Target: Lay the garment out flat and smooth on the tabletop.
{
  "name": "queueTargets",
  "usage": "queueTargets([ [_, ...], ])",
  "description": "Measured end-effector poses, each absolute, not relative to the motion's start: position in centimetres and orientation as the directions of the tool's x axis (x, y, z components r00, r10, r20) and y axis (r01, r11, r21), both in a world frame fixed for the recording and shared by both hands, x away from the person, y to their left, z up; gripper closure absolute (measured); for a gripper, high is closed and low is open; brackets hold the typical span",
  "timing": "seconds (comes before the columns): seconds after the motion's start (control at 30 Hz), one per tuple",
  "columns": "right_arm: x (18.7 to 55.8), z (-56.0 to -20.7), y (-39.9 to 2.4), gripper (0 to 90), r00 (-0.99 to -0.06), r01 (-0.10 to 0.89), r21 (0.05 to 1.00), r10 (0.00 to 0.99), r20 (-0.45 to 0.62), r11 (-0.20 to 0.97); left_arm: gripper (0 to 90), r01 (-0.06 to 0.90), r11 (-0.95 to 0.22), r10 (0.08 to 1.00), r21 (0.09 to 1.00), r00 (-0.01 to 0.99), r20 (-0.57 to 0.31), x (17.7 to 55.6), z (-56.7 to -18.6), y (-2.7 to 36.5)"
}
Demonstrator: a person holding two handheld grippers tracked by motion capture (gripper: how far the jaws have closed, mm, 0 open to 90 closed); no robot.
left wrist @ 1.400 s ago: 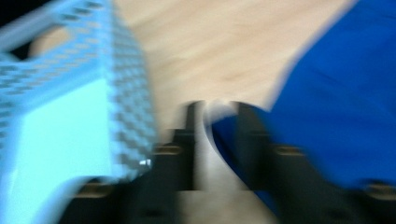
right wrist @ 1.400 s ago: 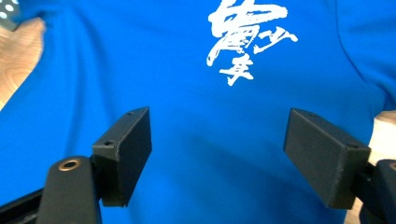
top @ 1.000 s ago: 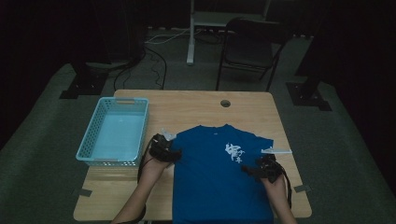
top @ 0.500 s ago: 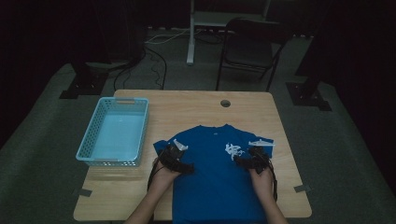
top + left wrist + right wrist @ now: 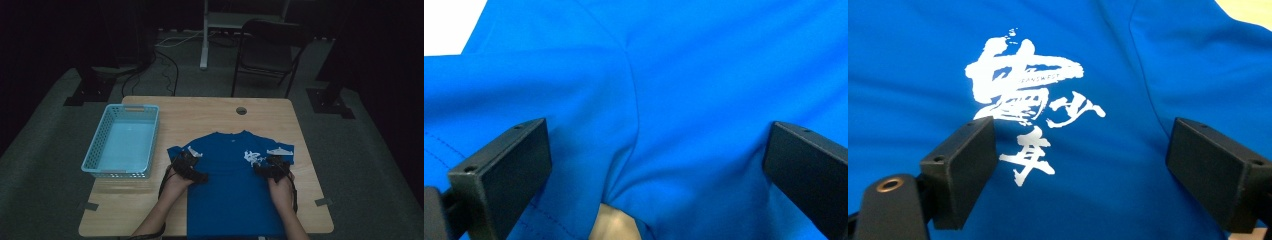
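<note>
A blue T-shirt (image 5: pixel 230 195) with a white print (image 5: pixel 252 157) lies flat at the front of the wooden table (image 5: pixel 210 112), its hem over the near edge. My left gripper (image 5: pixel 192 172) rests over the shirt's left shoulder area. Its jaws have just been opening and stand wide over creased blue cloth (image 5: pixel 704 60), pinching nothing. My right gripper (image 5: pixel 270 170) hovers over the chest. In the right gripper view, the gripper (image 5: pixel 1083 130) is open above the print (image 5: pixel 1023 95). In the left gripper view, the gripper (image 5: pixel 654 135) straddles a fold.
A light blue plastic basket (image 5: pixel 122 142) stands empty on the table's left side. A round hole (image 5: pixel 241 110) sits near the far edge. Behind the table is a dark folding chair (image 5: pixel 270 50). Tape marks (image 5: pixel 324 202) lie at the front corners.
Both hands have moved inward from the shirt's side edges onto its body. The left gripper's jaws have spread wider. The shirt's right sleeve now reaches less far out.
</note>
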State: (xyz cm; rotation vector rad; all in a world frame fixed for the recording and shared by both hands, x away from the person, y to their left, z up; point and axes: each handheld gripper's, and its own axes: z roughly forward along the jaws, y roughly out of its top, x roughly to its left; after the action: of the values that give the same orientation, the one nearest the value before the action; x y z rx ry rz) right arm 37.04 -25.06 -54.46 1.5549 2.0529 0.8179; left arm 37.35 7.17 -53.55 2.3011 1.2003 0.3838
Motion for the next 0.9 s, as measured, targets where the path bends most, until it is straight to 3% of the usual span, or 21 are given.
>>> queueTargets([
  [0.57,43.9,-53.6,-26.5,11.4,-0.246,0.778,0.600,0.969,0.012,0.190,0.0,0.686,-0.528,0.805,0.500,0.592,0.036,45.1,-53.0,5.9],
  [0.9,45.8,-53.3,-26.6,12.0,-0.221,0.803,0.569,0.975,0.012,0.176,0.0,0.696,-0.513,0.820,0.502,0.570,0.048,46.3,-52.9,5.0],
])
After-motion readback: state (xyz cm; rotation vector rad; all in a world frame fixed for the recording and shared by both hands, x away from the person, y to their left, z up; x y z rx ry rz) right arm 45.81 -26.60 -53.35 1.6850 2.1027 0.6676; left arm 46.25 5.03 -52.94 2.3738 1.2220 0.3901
